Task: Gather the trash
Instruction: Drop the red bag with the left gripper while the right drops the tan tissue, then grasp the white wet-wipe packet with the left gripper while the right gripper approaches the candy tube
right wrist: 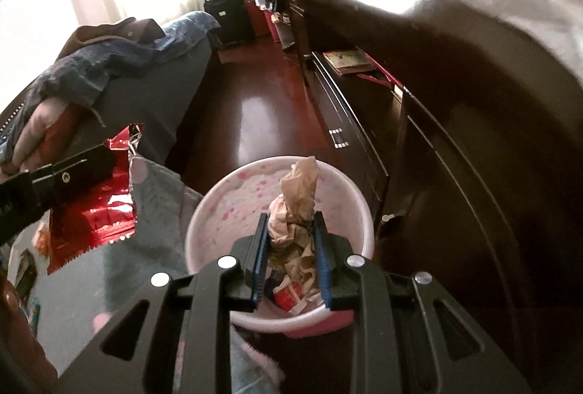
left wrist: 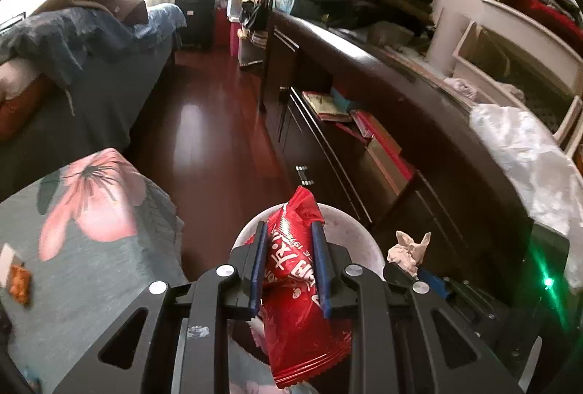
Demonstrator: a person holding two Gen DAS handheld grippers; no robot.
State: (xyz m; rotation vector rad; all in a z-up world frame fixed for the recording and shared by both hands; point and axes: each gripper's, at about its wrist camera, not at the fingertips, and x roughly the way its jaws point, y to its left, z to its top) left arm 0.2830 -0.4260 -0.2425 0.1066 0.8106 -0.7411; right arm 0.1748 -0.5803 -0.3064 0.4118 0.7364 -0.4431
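My left gripper (left wrist: 290,241) is shut on a red foil snack wrapper (left wrist: 297,288) and holds it over the near rim of a white and pink trash bin (left wrist: 355,230). My right gripper (right wrist: 289,230) is shut on a crumpled beige tissue (right wrist: 297,201) and holds it above the same bin (right wrist: 233,190), which has paper scraps and a small red and white packet (right wrist: 288,295) inside. The tissue and right gripper also show in the left wrist view (left wrist: 406,248). The wrapper and left gripper show at the left of the right wrist view (right wrist: 94,212).
A bed with a floral cover (left wrist: 83,230) is on the left, with an orange snack piece (left wrist: 20,284) on it. A dark dresser (left wrist: 419,124) with open drawers runs along the right, with a clear plastic bag (left wrist: 528,161) on top. Red wood floor (left wrist: 215,124) lies between.
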